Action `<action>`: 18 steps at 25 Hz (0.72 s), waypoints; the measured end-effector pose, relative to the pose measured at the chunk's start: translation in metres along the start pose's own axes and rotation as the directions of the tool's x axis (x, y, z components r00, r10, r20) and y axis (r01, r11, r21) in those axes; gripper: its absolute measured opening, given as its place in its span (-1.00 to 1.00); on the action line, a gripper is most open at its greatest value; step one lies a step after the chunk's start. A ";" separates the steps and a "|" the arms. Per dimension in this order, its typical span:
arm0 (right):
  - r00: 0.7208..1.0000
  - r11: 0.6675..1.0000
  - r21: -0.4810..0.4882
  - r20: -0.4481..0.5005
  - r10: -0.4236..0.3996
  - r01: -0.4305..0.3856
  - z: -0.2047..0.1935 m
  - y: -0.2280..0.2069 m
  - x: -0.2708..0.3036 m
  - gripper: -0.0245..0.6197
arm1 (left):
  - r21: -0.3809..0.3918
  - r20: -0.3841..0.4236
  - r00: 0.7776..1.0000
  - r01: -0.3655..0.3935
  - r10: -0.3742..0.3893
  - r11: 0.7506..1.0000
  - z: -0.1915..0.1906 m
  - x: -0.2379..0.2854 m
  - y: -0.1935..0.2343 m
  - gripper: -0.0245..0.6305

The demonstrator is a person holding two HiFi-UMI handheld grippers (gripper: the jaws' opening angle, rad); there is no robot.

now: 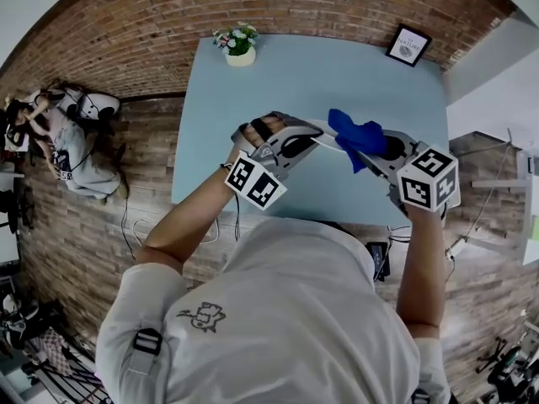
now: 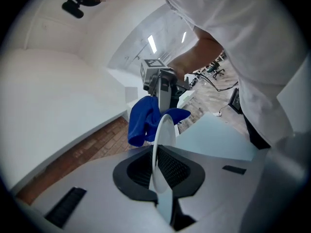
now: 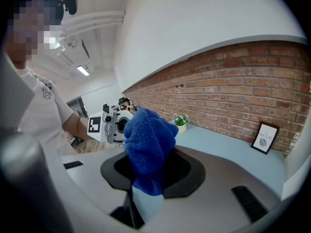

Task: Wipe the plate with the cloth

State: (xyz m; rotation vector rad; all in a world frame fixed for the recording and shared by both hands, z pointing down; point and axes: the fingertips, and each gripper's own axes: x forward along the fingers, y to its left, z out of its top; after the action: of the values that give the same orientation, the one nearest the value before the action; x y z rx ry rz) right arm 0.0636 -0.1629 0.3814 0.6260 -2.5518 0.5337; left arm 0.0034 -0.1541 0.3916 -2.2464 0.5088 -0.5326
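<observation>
Head view: left tool [image 1: 310,135] clamps the plate [image 1: 330,144]; at its 3 o'clock, right tool [image 1: 383,151] clamps the cloth [image 1: 358,137].

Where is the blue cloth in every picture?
Head view: the cloth is right of the middle, above the table.
Left gripper view: the cloth is in the middle, at the top edge of the plate.
Right gripper view: the cloth is in the middle, big and close.
Shared landmark: the light blue table shows in all three.
</observation>
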 end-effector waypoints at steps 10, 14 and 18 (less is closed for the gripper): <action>0.997 0.985 0.166 0.042 -0.063 0.055 -0.061 -0.066 -0.002 -0.56 | -0.522 -0.120 0.987 0.032 -0.111 0.853 -0.066 0.053 -0.040 -0.86; 0.997 0.977 0.207 0.046 -0.065 0.054 -0.085 -0.080 0.009 -0.56 | -0.664 -0.157 0.977 0.003 -0.144 0.747 -0.090 0.074 -0.060 -0.86; 0.994 0.964 0.251 0.036 -0.100 0.087 -0.110 -0.102 0.020 -0.56 | -0.823 -0.168 0.970 -0.040 -0.176 0.567 -0.118 0.094 -0.081 -0.86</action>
State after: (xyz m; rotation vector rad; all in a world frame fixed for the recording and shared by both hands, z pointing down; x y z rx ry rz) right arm 0.1365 -0.2027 0.5079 0.8521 -2.5045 0.8236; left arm 0.0362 -0.2189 0.5464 -3.1405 0.9497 -0.6999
